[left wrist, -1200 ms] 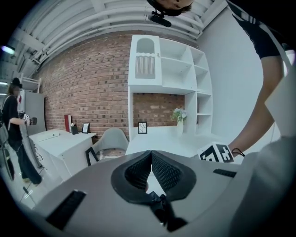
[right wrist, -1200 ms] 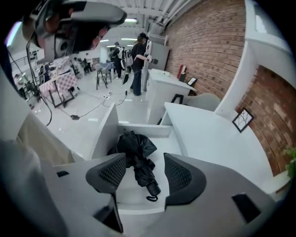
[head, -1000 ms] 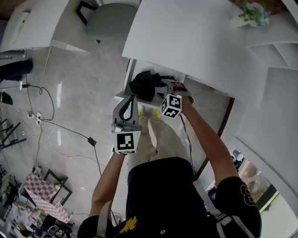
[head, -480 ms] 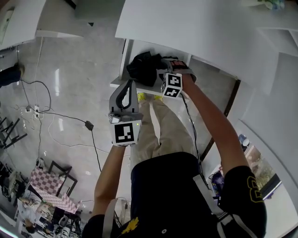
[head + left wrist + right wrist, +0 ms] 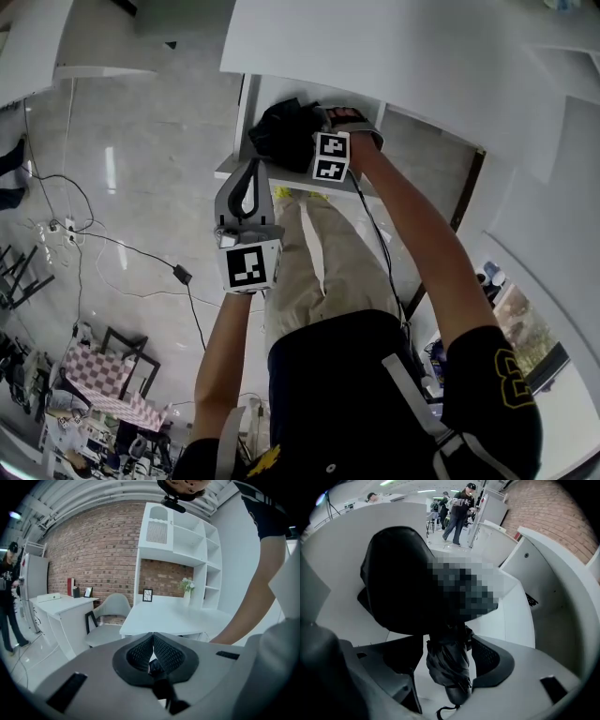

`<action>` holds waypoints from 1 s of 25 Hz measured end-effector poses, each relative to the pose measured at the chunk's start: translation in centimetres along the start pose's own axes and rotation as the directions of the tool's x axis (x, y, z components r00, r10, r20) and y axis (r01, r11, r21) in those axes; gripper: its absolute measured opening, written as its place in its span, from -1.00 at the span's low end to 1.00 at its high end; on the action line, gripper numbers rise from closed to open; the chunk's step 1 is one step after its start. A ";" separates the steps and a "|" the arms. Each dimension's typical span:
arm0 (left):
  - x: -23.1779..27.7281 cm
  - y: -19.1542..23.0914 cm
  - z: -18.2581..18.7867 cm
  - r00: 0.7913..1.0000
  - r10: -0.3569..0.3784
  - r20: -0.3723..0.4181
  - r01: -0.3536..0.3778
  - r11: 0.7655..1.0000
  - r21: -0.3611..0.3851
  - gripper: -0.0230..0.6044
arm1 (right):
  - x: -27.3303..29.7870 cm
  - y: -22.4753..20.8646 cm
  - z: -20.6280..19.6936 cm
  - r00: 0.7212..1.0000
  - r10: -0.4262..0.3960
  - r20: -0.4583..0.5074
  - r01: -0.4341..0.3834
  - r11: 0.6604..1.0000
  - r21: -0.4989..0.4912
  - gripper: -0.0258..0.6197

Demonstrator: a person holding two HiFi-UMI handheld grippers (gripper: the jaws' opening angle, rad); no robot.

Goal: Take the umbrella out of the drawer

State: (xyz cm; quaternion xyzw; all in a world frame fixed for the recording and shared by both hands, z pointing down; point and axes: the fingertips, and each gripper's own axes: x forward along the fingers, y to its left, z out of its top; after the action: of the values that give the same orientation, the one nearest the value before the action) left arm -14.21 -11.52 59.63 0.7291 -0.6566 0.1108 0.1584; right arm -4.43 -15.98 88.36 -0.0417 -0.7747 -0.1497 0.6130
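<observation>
Step in hand: reach-in for the grab, nothing gripped yet.

- Right claw (image 5: 447, 644) points steeply down into the open drawer (image 5: 232, 171) under the white counter (image 5: 375, 47). Its jaws have just been opening and now stand wide, straddling the folded umbrella (image 5: 447, 667). The pads don't look to be pressing on it, though the right-hand pad is just beside the fabric. So released, with the umbrella between the jaws.
- The umbrella lies in the drawer, handle end and strap loop toward the claw's camera. Its far end runs under or against a bulky black thing (image 5: 398, 583); can't tell what that is.
- Left claw (image 5: 152, 637) is clenched and empty, held outside the drawer near its front edge.

Next move, my read: centre on the folded body and clench firmly, since the fabric is soft and will give. Then lift up and back toward the person, clear of the drawer wall and the counter's underside.

Risk: the jaws snag the black thing, or it drags out with the umbrella. The left claw is free to hold it down if needed.
</observation>
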 end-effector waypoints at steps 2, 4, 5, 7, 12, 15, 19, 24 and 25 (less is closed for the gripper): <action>0.2 -0.1 0.0 1.000 0.002 -0.010 -0.002 1.000 -0.026 -0.87 | 0.5 0.2 0.3 1.000 -0.005 -0.007 0.005 0.999 -0.036 0.15; 0.4 0.0 -0.5 1.000 0.002 -0.020 -0.002 1.000 -0.027 -0.87 | 1.1 0.4 0.5 1.000 -0.005 -0.018 0.003 0.998 -0.065 0.15; 0.4 0.0 -0.7 1.000 0.002 -0.022 -0.003 1.000 -0.025 -0.87 | 1.5 0.4 0.5 1.000 -0.005 -0.021 0.003 0.997 -0.073 0.15; 0.5 0.0 -1.0 1.000 0.002 -0.023 -0.003 1.000 -0.026 -0.87 | 1.9 0.3 0.5 1.000 -0.009 -0.022 0.007 0.997 -0.077 0.15; 0.6 0.0 -1.6 1.000 0.001 -0.028 -0.002 0.999 -0.036 -0.87 | 2.6 -0.2 0.6 0.999 -0.026 -0.026 0.024 0.997 -0.068 0.15; 0.7 0.2 -2.0 0.999 0.003 -0.041 -0.004 0.999 -0.042 -0.87 | 3.1 -0.3 0.8 0.999 -0.034 -0.024 0.032 0.998 -0.060 0.15; 1.4 0.2 -2.0 0.999 0.003 -0.046 -0.005 0.999 -0.037 -0.87 | 3.5 -1.0 0.6 1.000 0.005 -0.014 -0.005 1.000 0.000 0.15; 1.3 -0.3 -3.3 0.998 -0.016 -0.054 0.014 0.999 -0.033 -0.87 | 4.2 0.3 1.1 0.996 0.088 -0.025 -0.088 0.996 0.016 0.14; 1.4 -0.3 -3.1 0.998 -0.012 -0.055 0.010 0.999 -0.040 -0.87 | 4.4 0.7 1.3 0.993 0.112 -0.022 -0.112 0.994 0.019 0.14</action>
State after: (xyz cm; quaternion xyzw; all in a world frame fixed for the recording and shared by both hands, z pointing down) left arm -13.57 -11.62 63.00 0.7260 -0.6500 0.1171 0.1915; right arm -6.55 -15.50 92.44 -0.0778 -0.7654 -0.1087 0.6295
